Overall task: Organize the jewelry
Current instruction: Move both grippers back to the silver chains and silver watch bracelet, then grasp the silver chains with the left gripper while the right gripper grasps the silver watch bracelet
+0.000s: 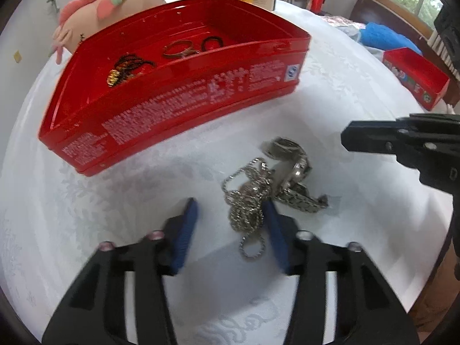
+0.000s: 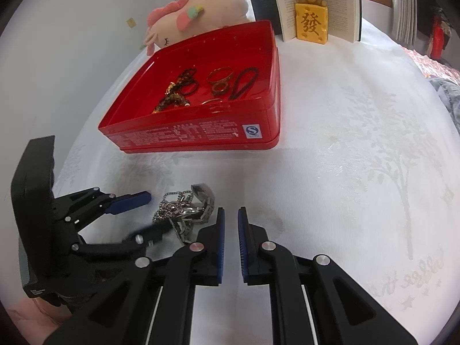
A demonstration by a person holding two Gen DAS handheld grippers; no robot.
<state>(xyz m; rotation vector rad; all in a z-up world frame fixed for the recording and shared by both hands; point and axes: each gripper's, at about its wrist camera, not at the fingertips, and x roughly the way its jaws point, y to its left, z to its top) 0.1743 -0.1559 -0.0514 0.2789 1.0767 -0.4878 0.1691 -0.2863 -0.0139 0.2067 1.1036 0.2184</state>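
Observation:
A silver bead chain point(image 1: 247, 198) lies tangled with a silver metal watch point(image 1: 293, 172) on the white tablecloth. My left gripper point(image 1: 231, 207) is open, its blue pads on either side of the chain's near loops. The pile also shows in the right wrist view point(image 2: 184, 210), with the left gripper point(image 2: 155, 212) around it. My right gripper point(image 2: 231, 215) is open a little and empty, just right of the pile. Behind stands an open red tin point(image 1: 172, 106) holding rings, hair ties and a dark beaded piece point(image 2: 178, 92).
A pink plush toy point(image 2: 201, 8), an open book point(image 2: 342, 3) and a yellow mouse figurine point(image 2: 310, 20) stand behind the tin. A second red box point(image 1: 414, 77) sits at the far right table edge. The cloth right of the tin is bare point(image 2: 359, 143).

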